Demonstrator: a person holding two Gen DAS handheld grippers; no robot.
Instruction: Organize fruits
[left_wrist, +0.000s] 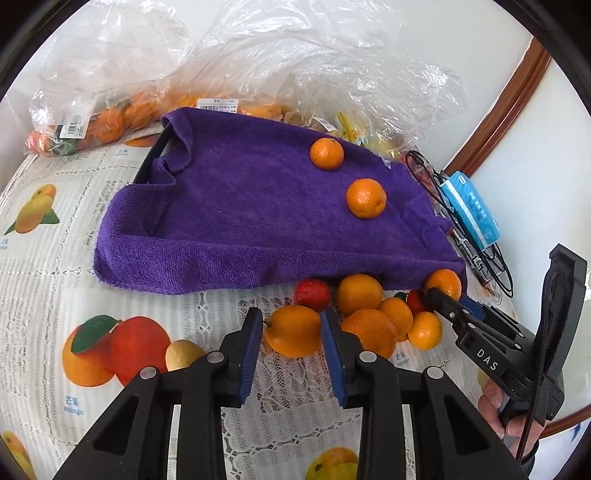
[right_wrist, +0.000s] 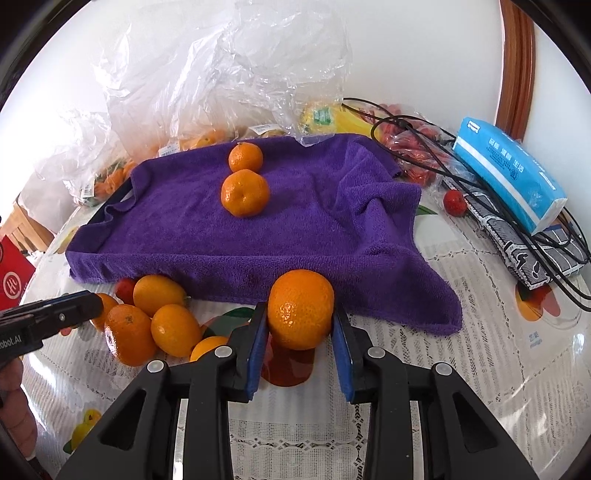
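Observation:
A tray covered by a purple towel (left_wrist: 258, 221) (right_wrist: 295, 221) holds two oranges (left_wrist: 327, 153) (left_wrist: 365, 198), also seen in the right wrist view (right_wrist: 245, 157) (right_wrist: 245, 192). A pile of oranges (left_wrist: 373, 317) (right_wrist: 147, 317) and small red fruits (left_wrist: 312, 293) lies on the tablecloth in front of it. My left gripper (left_wrist: 291, 326) is shut on an orange with a stem (left_wrist: 293, 336) at the pile's left end. My right gripper (right_wrist: 300, 325) is shut on a round orange (right_wrist: 300, 308), held above the table; it also shows in the left wrist view (left_wrist: 441, 291).
Clear plastic bags (left_wrist: 110, 122) with more oranges lie behind the tray. A blue tissue pack (right_wrist: 509, 177), black cables (right_wrist: 424, 147) and a grey pouch (right_wrist: 535, 254) lie at the right. A lone red fruit (right_wrist: 456, 202) sits near them. The table edge curves at the right.

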